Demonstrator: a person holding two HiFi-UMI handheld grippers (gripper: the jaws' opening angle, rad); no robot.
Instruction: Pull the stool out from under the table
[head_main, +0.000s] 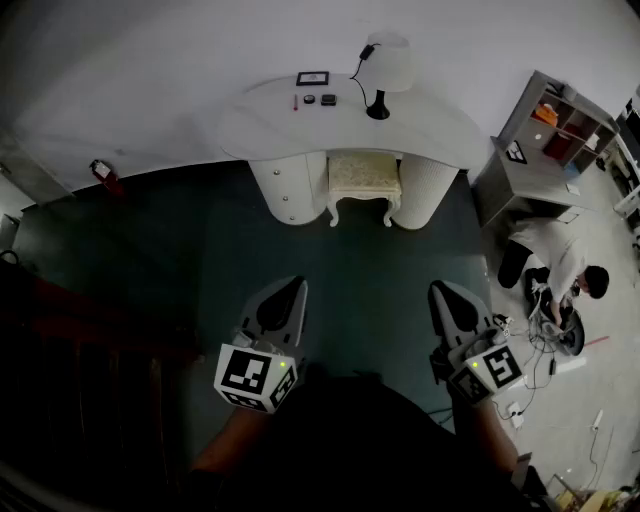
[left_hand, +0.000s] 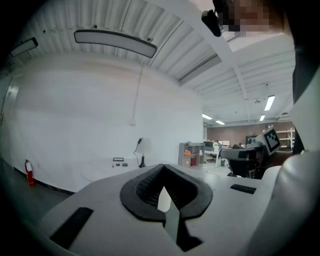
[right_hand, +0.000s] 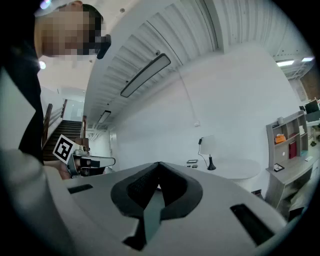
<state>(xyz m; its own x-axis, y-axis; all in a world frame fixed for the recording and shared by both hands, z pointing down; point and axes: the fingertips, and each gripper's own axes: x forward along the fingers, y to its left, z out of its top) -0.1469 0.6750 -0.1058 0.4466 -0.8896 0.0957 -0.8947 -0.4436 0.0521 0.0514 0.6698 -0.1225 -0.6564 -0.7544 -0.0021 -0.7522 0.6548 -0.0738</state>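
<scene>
A cream stool (head_main: 364, 178) with curved legs stands tucked between the two rounded pedestals of a white table (head_main: 270, 125) against the far wall. My left gripper (head_main: 296, 287) hovers over the dark green carpet well short of the stool, jaws shut and empty. To its right my right gripper (head_main: 437, 291) is also shut with nothing in it. In the left gripper view the left gripper (left_hand: 163, 166) points at the distant table (left_hand: 107, 172). In the right gripper view the right gripper (right_hand: 159, 164) faces the table (right_hand: 235, 168) too.
On the table stand a lamp (head_main: 385, 62), a small frame (head_main: 312, 78) and a few small items. A grey shelf unit (head_main: 545, 140) stands at the right, with a person (head_main: 560, 270) crouched on the floor among cables. A red extinguisher (head_main: 103, 175) sits by the left wall.
</scene>
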